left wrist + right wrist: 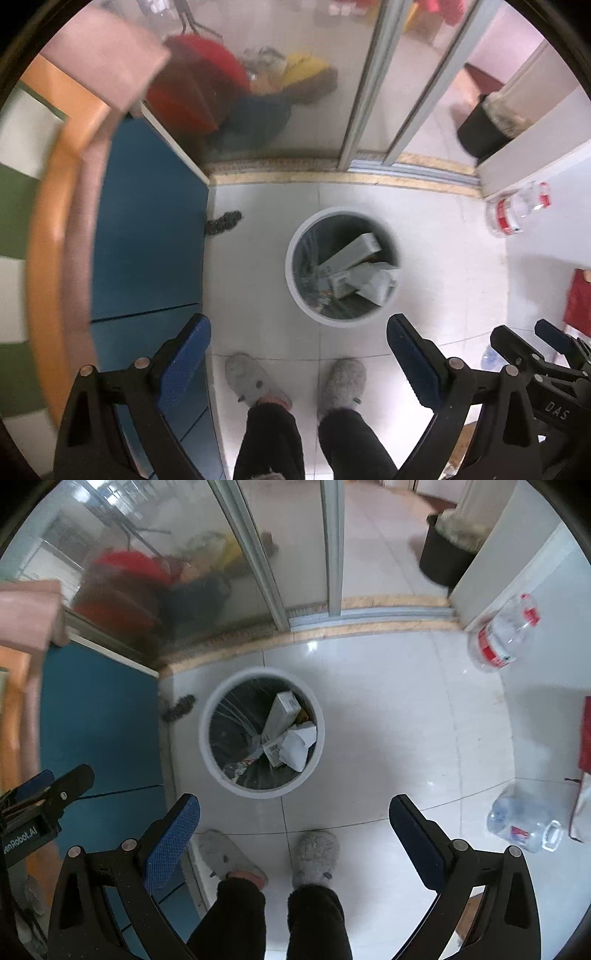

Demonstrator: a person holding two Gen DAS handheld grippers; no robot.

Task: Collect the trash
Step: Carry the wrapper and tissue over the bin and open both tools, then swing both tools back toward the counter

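A round white trash bin (341,267) is seen from above in both wrist views, standing on the pale tiled floor (436,258) just beside a blue cabinet (147,229). It is lined with a dark bag and holds a long grey carton (280,716), crumpled white paper (299,746) and smaller scraps. The left gripper (298,363) is spread wide with nothing between its blue pads, and the right gripper (294,843) is likewise held wide and empty; both are poised above the floor on the near side of the bin, over the person's grey slippers (317,856). In the left wrist view the right gripper appears at the lower right edge, and only one clear bottle with a red label (517,210) is plainly seen, lying by the white wall at the right. In the right wrist view that same bottle (504,635) is shown more fully, and a second clear bottle (524,823) is revealed lying on the floor well apart from the bin, near a red object (585,734) at the frame edge. A small dark fuzzy item (179,707) is seen on the floor between the cabinet and the bin. Behind the glass sliding door (295,55), blurred red and yellow things are visible but cannot be identified. A black pot (445,559) stands beyond the door track.
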